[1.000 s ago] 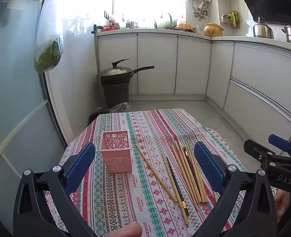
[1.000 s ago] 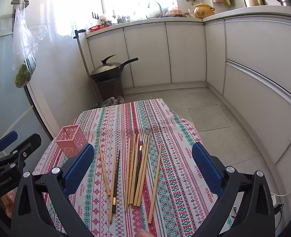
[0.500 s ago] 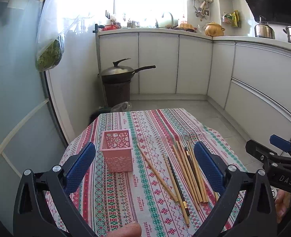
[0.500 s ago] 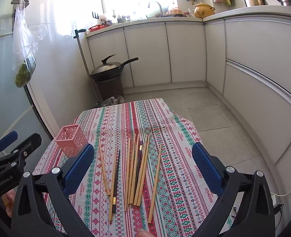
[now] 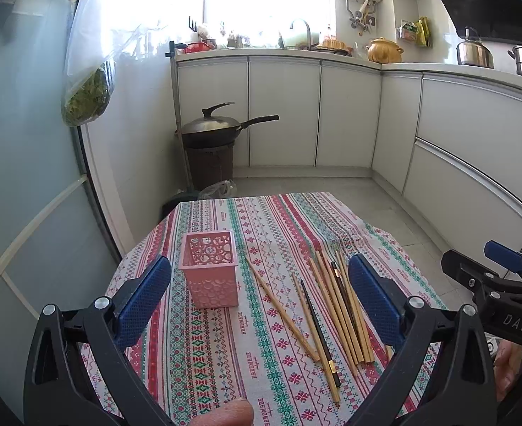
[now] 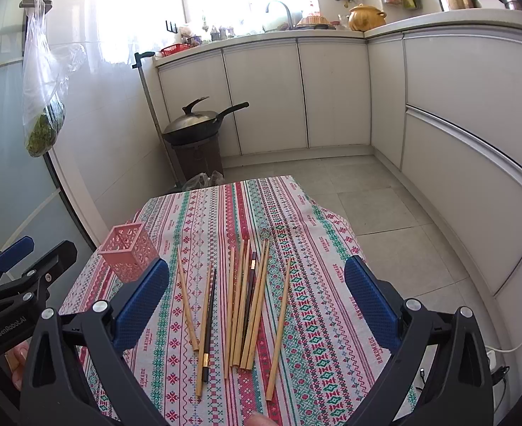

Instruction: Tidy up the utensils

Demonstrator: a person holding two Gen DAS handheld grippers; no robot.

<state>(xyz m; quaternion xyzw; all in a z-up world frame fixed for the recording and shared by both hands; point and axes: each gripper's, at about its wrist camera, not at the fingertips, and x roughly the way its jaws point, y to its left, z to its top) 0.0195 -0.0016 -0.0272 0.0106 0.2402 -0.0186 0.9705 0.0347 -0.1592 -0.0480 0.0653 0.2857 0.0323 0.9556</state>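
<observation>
A pink openwork holder stands upright and empty on the patterned tablecloth; it also shows in the right wrist view. Several wooden chopsticks and a dark one lie side by side to its right, and show in the right wrist view. My left gripper is open and empty, above the cloth in front of the holder. My right gripper is open and empty, above the near ends of the chopsticks. Each gripper shows at the edge of the other's view.
The small table has its edges close on all sides, with tiled floor to the right. A lidded wok sits on a dark bin beyond the table. White cabinets run along the back and right. A glass door is on the left.
The left view has shifted slightly, so the holder sits a little further right in the frame. The right gripper has held still. Both stay open.
</observation>
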